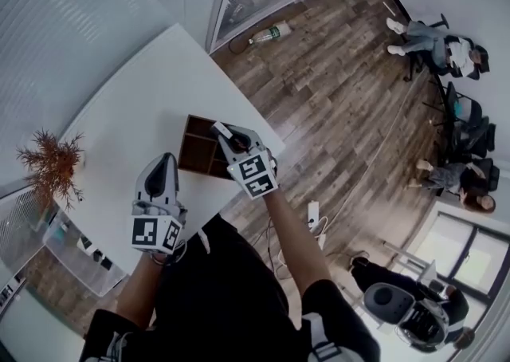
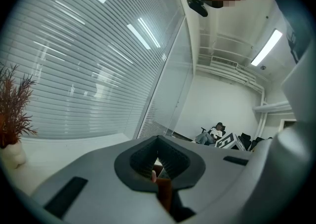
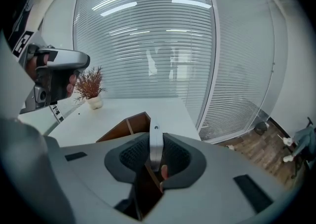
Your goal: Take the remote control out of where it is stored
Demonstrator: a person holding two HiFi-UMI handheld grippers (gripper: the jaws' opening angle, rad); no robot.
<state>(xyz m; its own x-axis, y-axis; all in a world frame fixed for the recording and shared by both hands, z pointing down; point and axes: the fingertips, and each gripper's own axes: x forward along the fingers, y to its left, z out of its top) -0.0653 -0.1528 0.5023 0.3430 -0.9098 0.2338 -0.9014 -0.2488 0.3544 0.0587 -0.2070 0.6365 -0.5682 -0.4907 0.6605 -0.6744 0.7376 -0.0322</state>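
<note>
My right gripper (image 1: 229, 139) is shut on a slim grey remote control (image 1: 223, 132), held just above a brown wooden compartment box (image 1: 198, 153) at the white table's (image 1: 151, 89) near corner. In the right gripper view the remote (image 3: 156, 146) stands upright between the pads of the right gripper (image 3: 156, 138), over the box (image 3: 123, 130). My left gripper (image 1: 165, 163) hovers to the left of the box, its jaws together with nothing between them. It shows again in the left gripper view (image 2: 158, 140) and as a grey body (image 3: 54, 77) at the right gripper view's left.
A dried plant in a white pot (image 1: 52, 163) stands at the table's far left end (image 3: 90, 87). Glass walls with blinds run behind the table. On the wood floor lie a bottle (image 1: 271, 33) and a power strip (image 1: 312, 213). People sit on chairs (image 1: 446, 49) at the right.
</note>
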